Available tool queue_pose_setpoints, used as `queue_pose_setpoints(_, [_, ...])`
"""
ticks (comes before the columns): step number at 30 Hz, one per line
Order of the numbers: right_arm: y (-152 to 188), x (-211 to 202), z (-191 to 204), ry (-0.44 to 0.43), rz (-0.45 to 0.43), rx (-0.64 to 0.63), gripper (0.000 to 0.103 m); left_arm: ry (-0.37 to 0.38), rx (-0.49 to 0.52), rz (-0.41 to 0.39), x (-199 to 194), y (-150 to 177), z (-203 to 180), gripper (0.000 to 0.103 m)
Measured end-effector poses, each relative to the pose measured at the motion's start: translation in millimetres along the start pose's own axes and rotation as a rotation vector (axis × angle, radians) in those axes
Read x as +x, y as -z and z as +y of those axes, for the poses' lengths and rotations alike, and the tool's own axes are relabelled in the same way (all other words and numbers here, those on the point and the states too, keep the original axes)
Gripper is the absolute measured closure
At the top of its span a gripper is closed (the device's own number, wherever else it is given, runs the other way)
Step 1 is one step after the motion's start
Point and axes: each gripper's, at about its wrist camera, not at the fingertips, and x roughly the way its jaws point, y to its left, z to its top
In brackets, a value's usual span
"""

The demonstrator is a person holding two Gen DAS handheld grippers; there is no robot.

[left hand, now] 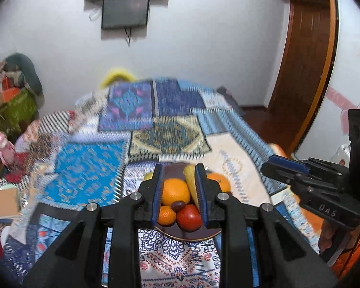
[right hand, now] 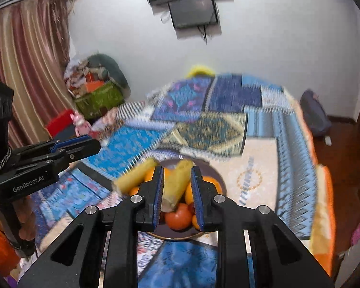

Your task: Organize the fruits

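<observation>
Two grippers, left gripper and right gripper, hover over the plate of fruit. Both jaws stand narrow, holding nothing. Oranges, a tomato and bananas lie heaped there.

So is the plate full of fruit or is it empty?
Full. The dark plate on the patterned cloth holds a pile: oranges, a red fruit, a small dark one and yellow bananas.

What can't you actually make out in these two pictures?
- Plate of fruit: both views, partly hidden behind gripper fingers, so no full count.
- Yellow fruit: right view, motion-blurred.
- Patchwork cloth: patterns smeared by blur.
- Yellow object behind the bed: mostly hidden, unidentifiable.
</observation>
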Motion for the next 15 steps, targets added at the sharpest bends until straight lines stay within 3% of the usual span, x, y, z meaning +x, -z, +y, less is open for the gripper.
queue_pose_setpoints(11, [-11.5,-126.2,65.5,0.023,-0.265,-0.049,0.076,0.002,0.028,-0.316,-152.7,-7.8,-26.8,0.077])
queue_pose_setpoints(14, [-7.3,-146.3,79.7,0.043,-0.308,-0.056,0.064,-0.007,0.034,-0.375,-182.2,-2.5,-31.4,0.072])
queue_pose_setpoints(15, [-5.6,-150.6,83.5,0.048,-0.319,-0.057,0.061,-0.014,0.041,-0.394,-192.1,0.4,-33.6,0.064])
